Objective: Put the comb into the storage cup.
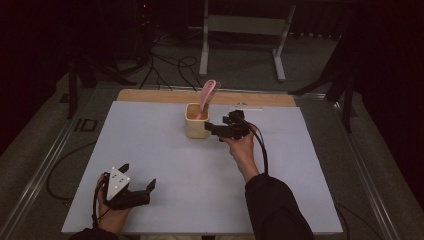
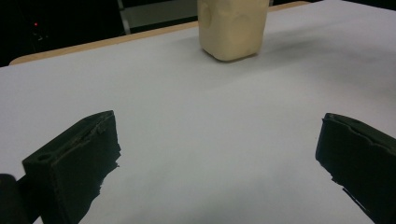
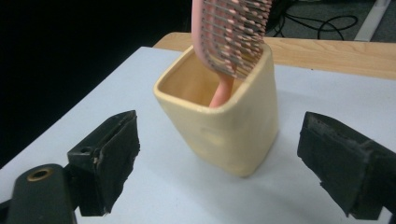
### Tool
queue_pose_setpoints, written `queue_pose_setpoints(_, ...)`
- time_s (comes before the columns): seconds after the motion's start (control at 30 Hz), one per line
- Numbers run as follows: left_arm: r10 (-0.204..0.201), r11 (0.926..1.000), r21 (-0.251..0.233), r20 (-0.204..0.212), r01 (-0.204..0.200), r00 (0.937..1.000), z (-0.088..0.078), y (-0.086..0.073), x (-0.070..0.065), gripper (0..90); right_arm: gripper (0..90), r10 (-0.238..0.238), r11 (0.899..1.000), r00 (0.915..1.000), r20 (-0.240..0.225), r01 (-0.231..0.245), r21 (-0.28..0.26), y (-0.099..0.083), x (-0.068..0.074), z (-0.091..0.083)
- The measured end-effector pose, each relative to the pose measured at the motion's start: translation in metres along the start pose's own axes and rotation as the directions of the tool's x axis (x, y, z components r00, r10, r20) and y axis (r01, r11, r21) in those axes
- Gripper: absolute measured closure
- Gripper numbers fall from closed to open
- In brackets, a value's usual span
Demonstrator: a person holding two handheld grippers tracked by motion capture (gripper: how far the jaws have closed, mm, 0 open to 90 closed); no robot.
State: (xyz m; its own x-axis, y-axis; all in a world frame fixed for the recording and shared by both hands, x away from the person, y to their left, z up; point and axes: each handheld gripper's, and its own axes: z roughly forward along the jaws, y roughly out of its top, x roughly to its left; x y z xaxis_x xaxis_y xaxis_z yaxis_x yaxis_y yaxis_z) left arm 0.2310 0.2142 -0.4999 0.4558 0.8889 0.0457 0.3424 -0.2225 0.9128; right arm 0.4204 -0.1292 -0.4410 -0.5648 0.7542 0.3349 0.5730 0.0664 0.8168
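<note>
Pink hairbrush [image 1: 207, 95] stands handle-down in the cream cup [image 1: 196, 121]. Its long axis runs near upright, tilted: in the high view the head leans up and toward the far right, out over the cup's back rim. Handle end sits down inside the cup, against the inner wall as far as I can tell; the very tip is hidden.

Brush look, from my right gripper view: pink plastic frame [image 3: 233, 32], flat head with rows of thin pale bristles with pink tips, bristle face turned toward my camera. The handle is a narrower salmon-pink stalk going into the cup. The top of the head is cut off by the frame edge.

Cup [image 3: 224, 126]: squarish, rounded corners, cream yellow, open top, glossy. It stands upright on the grey-white table sheet [image 1: 165, 165], toward the far middle of the table, close to the bare wooden strip [image 1: 150, 96] at the back edge.

My right gripper [image 1: 216, 128] is just beside the cup on its right side, jaws pointed at it. Jaws stand wide apart, nothing pinched; in the right gripper view the cup sits beyond and between the two black pads, not touched by either.

My left gripper [image 1: 139, 179] is at the near left corner of the sheet, well apart from the cup. Jaws wide apart there too, bare table between them; the cup [image 2: 232, 28] is far ahead in its view.
</note>
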Motion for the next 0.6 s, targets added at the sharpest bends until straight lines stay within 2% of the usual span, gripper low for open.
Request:
queue_pose_setpoints(0.27,0.003,1.0000,0.005,-0.002,-0.003,1.0000,0.000,0.000,0.000,0.2,9.4,0.015,1.000,0.9998,-0.015,-0.015,0.004,-0.014,-0.007,-0.019)
queue_pose_setpoints(0.5,0.003,1.0000,0.008,-0.005,-0.003,1.0000,0.001,-0.001,-0.001,0.2,8.6,0.021,1.000,0.9995,0.024,-0.021,0.014,-0.033,-0.019,-0.044)
queue_pose_setpoints(0.6,0.006,0.9999,0.011,-0.006,-0.006,1.0000,0.001,-0.001,-0.001,0.2,8.6,-0.009,1.000,0.9988,0.049,0.008,0.021,-0.038,-0.021,-0.054)
